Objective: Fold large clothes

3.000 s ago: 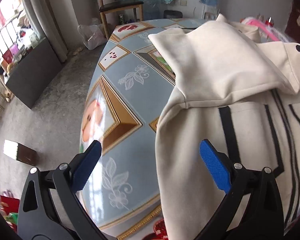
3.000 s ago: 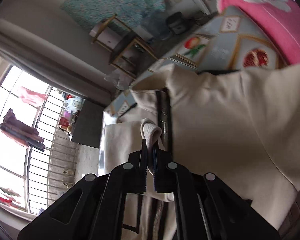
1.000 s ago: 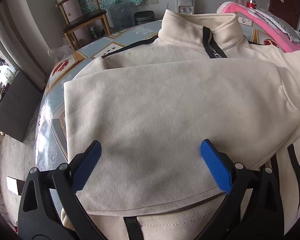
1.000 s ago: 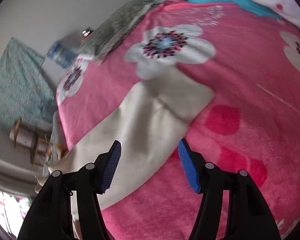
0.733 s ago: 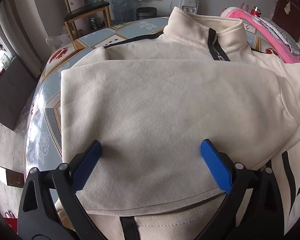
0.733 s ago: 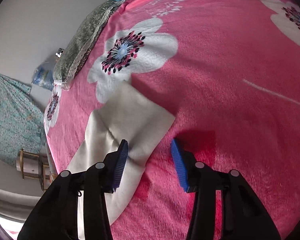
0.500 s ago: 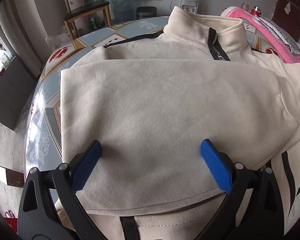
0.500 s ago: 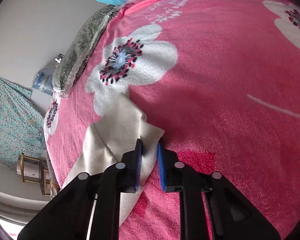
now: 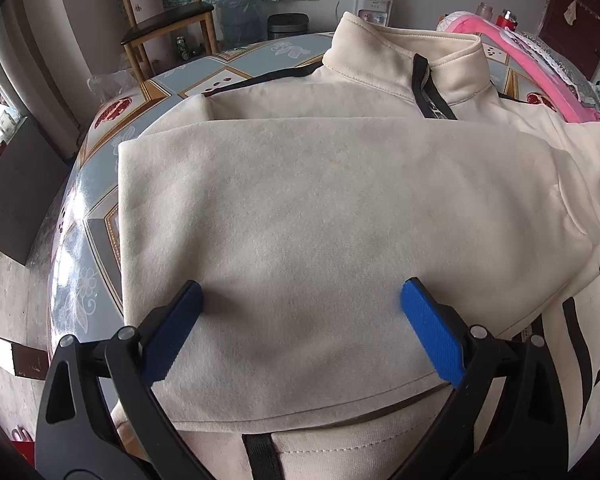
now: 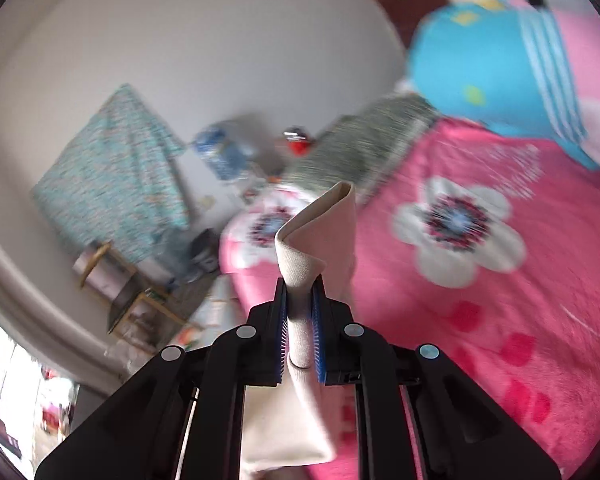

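The right gripper (image 10: 300, 312) is clenching the jacket's sleeve cuff (image 10: 320, 240) (thin bite), so it risks slipping; the left gripper (image 9: 300, 320) is hovering released.

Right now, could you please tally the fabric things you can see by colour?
Cream: 1, the jacket, its sleeve pinched in the right gripper
Pink: 1, the flowered blanket
Bright blue: 1, a striped cloth
Teal: 1, a patterned wall cloth
Total: 4
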{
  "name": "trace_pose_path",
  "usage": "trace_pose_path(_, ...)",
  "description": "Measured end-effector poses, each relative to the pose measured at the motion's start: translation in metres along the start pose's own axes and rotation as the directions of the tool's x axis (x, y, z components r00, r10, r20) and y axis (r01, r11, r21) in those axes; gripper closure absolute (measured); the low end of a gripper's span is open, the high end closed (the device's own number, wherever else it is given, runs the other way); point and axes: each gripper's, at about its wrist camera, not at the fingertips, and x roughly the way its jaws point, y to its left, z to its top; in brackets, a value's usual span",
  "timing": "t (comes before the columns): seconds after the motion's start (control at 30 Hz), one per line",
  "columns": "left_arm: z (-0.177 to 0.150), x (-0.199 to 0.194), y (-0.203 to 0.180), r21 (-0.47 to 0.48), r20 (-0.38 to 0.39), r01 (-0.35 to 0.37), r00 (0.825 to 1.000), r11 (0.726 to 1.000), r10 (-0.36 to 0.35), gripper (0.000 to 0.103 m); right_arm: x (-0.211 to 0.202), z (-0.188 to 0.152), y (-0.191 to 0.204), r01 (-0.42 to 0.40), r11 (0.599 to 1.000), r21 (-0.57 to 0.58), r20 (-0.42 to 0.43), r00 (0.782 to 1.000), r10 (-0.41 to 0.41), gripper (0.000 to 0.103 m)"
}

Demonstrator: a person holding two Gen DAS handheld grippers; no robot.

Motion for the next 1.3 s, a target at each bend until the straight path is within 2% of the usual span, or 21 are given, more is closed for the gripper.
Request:
trace_pose_path(0.13,-0.001,-0.002,0.0,0.008,0.006,0.012,1.0,1.0,-0.012,0.006,-0.004,-0.018,0.102,-0.171,0.977,-0.13,-0.025,0.985,0.17,0.091)
trace_pose_path(0.23,-0.002,-0.006,0.006,-0.007,0.0,0.032,0.999,0.999,-0.032,0.006,0.006,-0.044,0.173,-0.299,0.935,-0.192,-0.078,0.954,0.289,0.091)
trace_pose_path(0.33,-0.007,-0.022,0.02,-0.038,0.022,0.046,0.999,0.998,-0.045,0.006,0.026,-0.082,0.235,-0.393,0.887,-0.243,-0.146,0.919,0.367,0.091)
trace_pose_path(0.47,-0.022,-0.046,0.044,-0.049,0.029,0.038,0.999,0.998,-0.037,0.006,0.07,-0.155,0.299,-0.482,0.832,-0.276,-0.288,0.867,0.407,0.091)
trace_pose_path(0.53,-0.034,-0.058,0.056,-0.046,0.03,0.028,0.999,0.999,-0.027,0.006,0.099,-0.204,0.327,-0.503,0.812,-0.295,-0.377,0.842,0.385,0.091)
trace_pose_path(0.6,-0.046,-0.068,0.068,-0.042,0.03,0.027,0.999,0.999,-0.026,0.006,0.128,-0.263,0.351,-0.508,0.788,-0.347,-0.475,0.82,0.32,0.09)
trace_pose_path(0.67,-0.058,-0.076,0.079,-0.039,0.031,0.043,0.999,0.998,-0.042,0.006,0.16,-0.324,0.368,-0.52,0.758,-0.394,-0.596,0.772,0.22,0.088)
trace_pose_path(0.73,-0.066,-0.08,0.086,-0.034,0.032,0.049,0.998,0.998,-0.048,0.007,0.189,-0.376,0.375,-0.54,0.737,-0.406,-0.723,0.683,0.102,0.086)
trace_pose_path(0.8,-0.071,-0.082,0.09,-0.029,0.042,0.05,0.998,0.998,-0.049,0.007,0.208,-0.4,0.37,-0.548,0.75,-0.37,-0.801,0.598,0.042,0.085)
trace_pose_path(0.83,-0.071,-0.082,0.09,-0.028,0.047,0.05,0.998,0.998,-0.049,0.007,0.211,-0.399,0.365,-0.546,0.765,-0.341,-0.818,0.574,0.045,0.085)
trace_pose_path(0.87,-0.07,-0.083,0.091,-0.03,0.057,0.057,0.997,0.998,-0.055,0.007,0.208,-0.395,0.36,-0.549,0.774,-0.317,-0.825,0.562,0.062,0.081)
trace_pose_path(0.9,-0.068,-0.084,0.091,-0.034,0.069,0.067,0.996,0.997,-0.065,0.007,0.205,-0.383,0.352,-0.551,0.779,-0.3,-0.819,0.567,0.087,0.073)
trace_pose_path(0.93,-0.065,-0.085,0.091,-0.037,0.081,0.077,0.994,0.996,-0.074,0.007,0.199,-0.365,0.344,-0.549,0.782,-0.297,-0.8,0.59,0.111,0.068)
trace_pose_path(0.97,-0.062,-0.086,0.09,-0.039,0.094,0.085,0.992,0.996,-0.081,0.007,0.192,-0.349,0.335,-0.54,0.784,-0.306,-0.774,0.621,0.126,0.058)
trace_pose_path(1.0,-0.057,-0.086,0.088,-0.041,0.107,0.09,0.991,0.995,-0.085,0.008,0.186,-0.329,0.324,-0.524,0.791,-0.318,-0.744,0.655,0.135,0.054)
trace_pose_path(1.07,-0.045,-0.084,0.084,-0.042,0.128,0.09,0.988,0.995,-0.084,0.008,0.18,-0.286,0.302,-0.474,0.816,-0.33,-0.687,0.714,0.137,0.054)
trace_pose_path(1.13,-0.033,-0.081,0.077,-0.041,0.139,0.079,0.988,0.996,-0.073,0.009,0.174,-0.241,0.259,-0.39,0.865,-0.317,-0.625,0.771,0.118,0.054)
trace_pose_path(1.17,-0.027,-0.079,0.073,-0.038,0.143,0.073,0.987,0.997,-0.067,0.014,0.176,-0.222,0.239,-0.34,0.891,-0.302,-0.598,0.795,0.101,0.054)
trace_pose_path(1.23,-0.016,-0.072,0.066,-0.034,0.138,0.054,0.989,0.998,-0.049,0.024,0.178,-0.186,0.185,-0.219,0.942,-0.254,-0.54,0.84,0.049,0.054)
trace_pose_path(1.3,-0.007,-0.063,0.06,-0.037,0.118,0.056,0.992,0.998,-0.052,0.031,0.182,-0.164,0.131,-0.097,0.975,-0.202,-0.5,0.866,-0.017,0.054)
